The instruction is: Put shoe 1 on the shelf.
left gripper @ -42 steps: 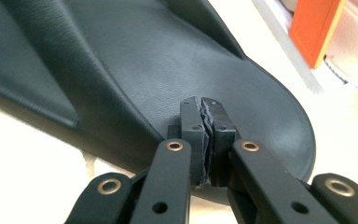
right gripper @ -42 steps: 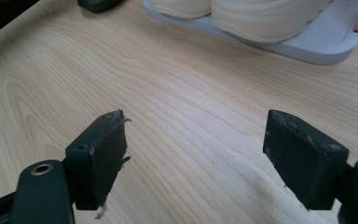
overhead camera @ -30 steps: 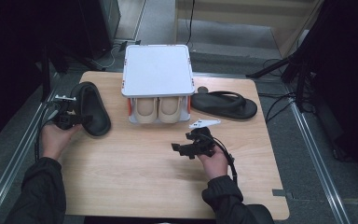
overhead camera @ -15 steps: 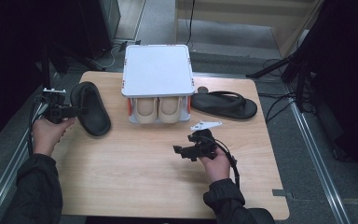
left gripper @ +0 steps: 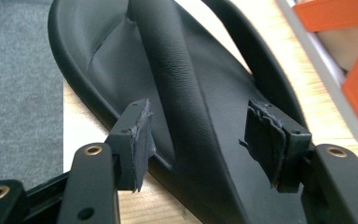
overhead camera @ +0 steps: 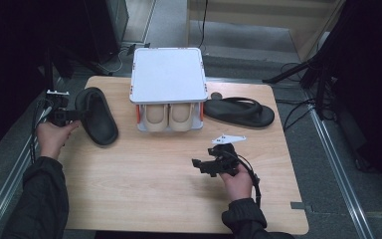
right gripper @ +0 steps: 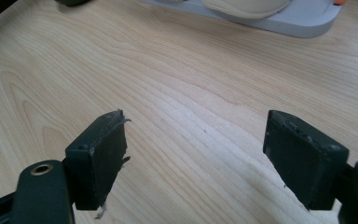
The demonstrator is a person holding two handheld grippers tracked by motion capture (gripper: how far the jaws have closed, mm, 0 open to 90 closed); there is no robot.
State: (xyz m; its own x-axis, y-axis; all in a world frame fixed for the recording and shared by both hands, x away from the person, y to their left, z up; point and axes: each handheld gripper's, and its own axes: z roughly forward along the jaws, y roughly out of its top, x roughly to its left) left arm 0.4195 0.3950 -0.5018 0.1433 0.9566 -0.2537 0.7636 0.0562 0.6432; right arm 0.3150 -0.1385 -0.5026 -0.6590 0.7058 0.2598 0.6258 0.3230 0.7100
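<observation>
So over at the desk's (overhead camera: 144, 184) left edge, the left gripper (overhead camera: 82, 115) sits right at the heel end of the black sandal (overhead camera: 97, 115), which lies flat on the wood near the back-left corner, toe pointing away. Its jaws have just been opening; in the left gripper view they stand wide and released, pads (left gripper: 139, 140) off the sole, with the sandal's strap (left gripper: 170, 70) running up between them. Next along, mid-desk toward the back edge, there's a white rack (overhead camera: 167, 74) with orange posts and a pair of beige shoes (overhead camera: 169, 117) tucked underneath. Right of that, the second black sandal (overhead camera: 238, 111) lies near the back-right corner. The right gripper (overhead camera: 201, 165) hovers over bare wood nearer the front edge, jaws spread, nothing between them. No brand marks or writing I can read anywhere.
</observation>
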